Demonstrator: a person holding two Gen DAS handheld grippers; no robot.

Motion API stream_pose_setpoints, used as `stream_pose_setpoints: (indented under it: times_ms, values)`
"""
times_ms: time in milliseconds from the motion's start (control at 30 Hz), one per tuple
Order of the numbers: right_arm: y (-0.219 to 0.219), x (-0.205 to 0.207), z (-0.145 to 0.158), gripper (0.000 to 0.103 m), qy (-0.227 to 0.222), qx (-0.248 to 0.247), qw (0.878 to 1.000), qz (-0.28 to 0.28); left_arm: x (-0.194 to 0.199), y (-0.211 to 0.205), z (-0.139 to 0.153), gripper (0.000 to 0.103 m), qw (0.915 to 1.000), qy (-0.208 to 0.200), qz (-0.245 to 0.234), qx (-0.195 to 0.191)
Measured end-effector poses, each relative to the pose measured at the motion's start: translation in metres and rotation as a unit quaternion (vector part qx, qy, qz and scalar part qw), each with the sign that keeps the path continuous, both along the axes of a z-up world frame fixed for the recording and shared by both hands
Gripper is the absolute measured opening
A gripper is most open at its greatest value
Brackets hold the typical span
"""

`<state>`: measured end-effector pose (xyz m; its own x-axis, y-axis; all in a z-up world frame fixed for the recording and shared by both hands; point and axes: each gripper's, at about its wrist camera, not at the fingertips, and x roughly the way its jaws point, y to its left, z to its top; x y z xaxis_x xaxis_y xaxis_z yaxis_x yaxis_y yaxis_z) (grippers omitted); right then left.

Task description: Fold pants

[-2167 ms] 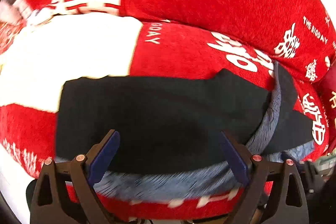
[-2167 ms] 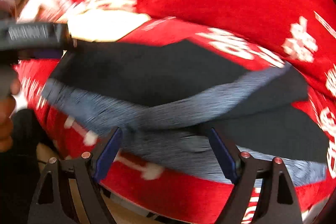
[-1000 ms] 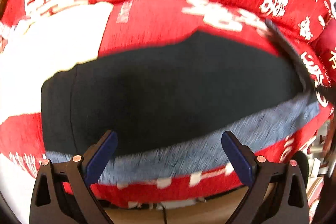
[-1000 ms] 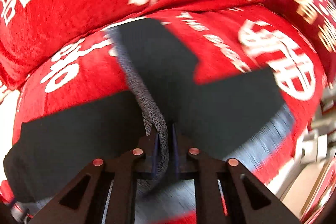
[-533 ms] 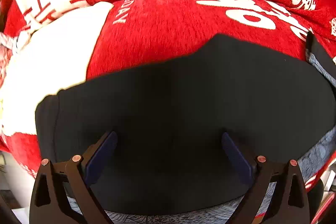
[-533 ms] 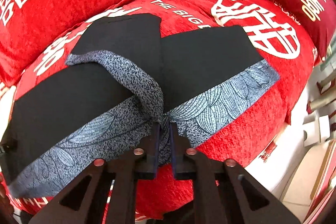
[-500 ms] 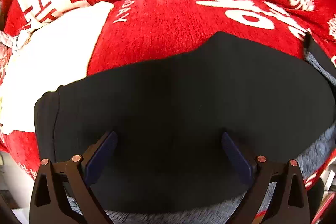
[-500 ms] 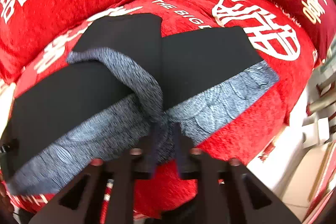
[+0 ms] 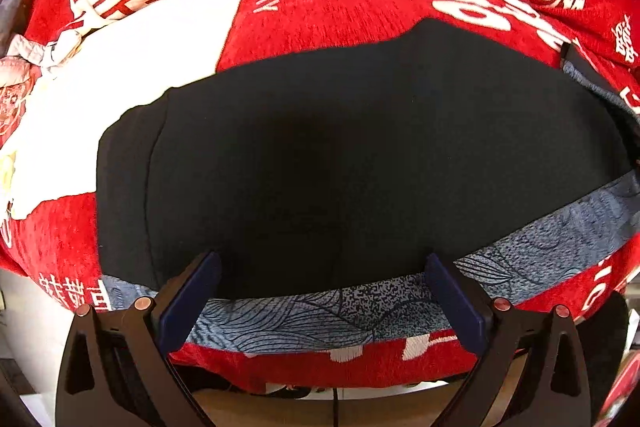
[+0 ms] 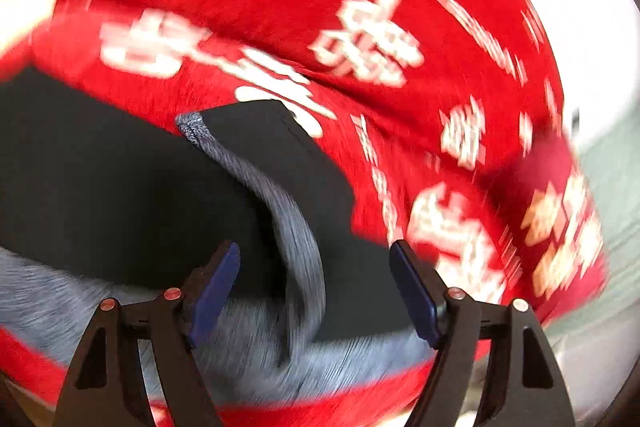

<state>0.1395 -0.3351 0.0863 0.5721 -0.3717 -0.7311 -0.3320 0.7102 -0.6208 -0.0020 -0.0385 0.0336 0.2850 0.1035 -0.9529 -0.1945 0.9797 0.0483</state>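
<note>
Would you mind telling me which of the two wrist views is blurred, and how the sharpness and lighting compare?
Left wrist view: sharp, leaf print on the pants' grey band readable, black fabric in deep shadow, white patch overexposed. Right wrist view: heavy motion blur smears the red cover's characters and the pants; only the right tongs stay crisp. Both bend edges, fisheye-style.

We see that the right gripper (image 10: pixel 316 279), a black two-finger tool with blue pads, has just been opening its jaws, letting go of the grey-blue patterned band it pinched a second ago; that band of the black fabric pants (image 10: pixel 120 195) now lies loose between the pads, touching neither; the left gripper (image 9: pixel 320 291) has sunk closer over the pants; the right view has blurred
</note>
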Motion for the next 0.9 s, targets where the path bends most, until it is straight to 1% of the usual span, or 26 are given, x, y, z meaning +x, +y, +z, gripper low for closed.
stream_pose_setpoints:
  times_ms: [33, 67, 100, 133, 167, 200, 233, 333, 367, 433, 500, 533, 600, 633, 667, 733, 767, 800, 867, 900]
  values:
    - [0.006, 0.011, -0.01, 0.079, 0.004, -0.019, 1.0, 0.018, 0.001, 0.002, 0.004, 0.102, 1.0, -0.004, 0.003, 0.003]
    - [0.007, 0.019, -0.016, 0.074, 0.011, -0.022, 0.999, 0.024, 0.001, 0.005, 0.009, 0.102, 0.9999, -0.011, 0.007, 0.006]
    - [0.004, 0.029, -0.021, 0.062, 0.02, -0.019, 0.999, 0.02, 0.002, 0.009, 0.013, 0.102, 0.9998, -0.015, 0.013, 0.007]
    - [-0.006, 0.039, -0.025, 0.018, 0.048, 0.004, 0.999, -0.001, 0.002, 0.012, 0.016, 0.102, 0.9996, -0.017, 0.02, 0.006]
    - [-0.02, 0.047, -0.022, 0.012, 0.065, 0.053, 0.996, -0.031, 0.003, 0.018, 0.021, 0.102, 0.9993, -0.021, 0.03, 0.002]
    - [-0.029, 0.05, -0.017, 0.012, 0.061, 0.086, 0.994, -0.041, 0.006, 0.025, 0.024, 0.102, 0.9989, -0.026, 0.039, -0.003]
    - [-0.043, 0.049, -0.007, 0.012, 0.045, 0.116, 0.991, -0.059, 0.011, 0.032, 0.027, 0.102, 0.9986, -0.028, 0.046, -0.006]
    - [-0.078, 0.033, 0.016, 0.011, -0.022, 0.129, 0.985, -0.111, 0.029, 0.044, 0.03, 0.102, 0.9972, -0.026, 0.069, -0.013]
    - [-0.091, 0.026, 0.021, 0.011, -0.035, 0.14, 0.981, -0.13, 0.036, 0.044, 0.03, 0.102, 0.9968, -0.027, 0.073, -0.019]
    - [-0.122, 0.01, 0.028, 0.011, -0.048, 0.172, 0.969, -0.171, 0.055, 0.037, 0.031, 0.102, 0.9964, -0.028, 0.073, -0.032]
    - [-0.147, -0.002, 0.026, 0.011, -0.053, 0.197, 0.958, -0.203, 0.076, 0.024, 0.03, 0.102, 0.997, -0.028, 0.06, -0.039]
    - [-0.158, -0.011, 0.024, 0.011, -0.054, 0.213, 0.951, -0.218, 0.087, 0.011, 0.028, 0.102, 0.9979, -0.027, 0.048, -0.033]
    - [-0.174, -0.022, 0.017, 0.009, -0.062, 0.218, 0.942, -0.248, 0.099, -0.011, 0.021, 0.102, 0.9994, -0.021, 0.025, -0.014]
    - [-0.181, -0.031, 0.015, 0.009, -0.061, 0.228, 0.937, -0.259, 0.103, -0.022, 0.015, 0.102, 0.9998, -0.013, 0.016, -0.003]
    - [-0.188, -0.045, 0.012, 0.009, -0.055, 0.244, 0.929, -0.274, 0.106, -0.03, 0.007, 0.102, 1.0, -0.004, 0.007, 0.002]
    - [-0.198, -0.05, 0.001, 0.009, -0.039, 0.272, 0.915, -0.295, 0.101, -0.04, -0.008, 0.102, 0.9999, 0.014, -0.002, 0.006]
    - [-0.203, -0.053, -0.005, 0.009, -0.037, 0.283, 0.91, -0.301, 0.096, -0.042, -0.015, 0.102, 0.9997, 0.022, -0.005, 0.011]
    - [-0.204, -0.054, -0.008, 0.009, -0.037, 0.288, 0.908, -0.303, 0.09, -0.043, -0.019, 0.102, 0.9995, 0.024, -0.008, 0.017]
    - [-0.207, -0.055, -0.014, 0.01, -0.039, 0.297, 0.903, -0.308, 0.069, -0.039, -0.017, 0.102, 0.9996, 0.005, -0.017, 0.023]
    - [-0.207, -0.057, -0.015, 0.01, -0.041, 0.302, 0.9, -0.311, 0.063, -0.038, -0.017, 0.102, 0.9995, 0.005, -0.019, 0.025]
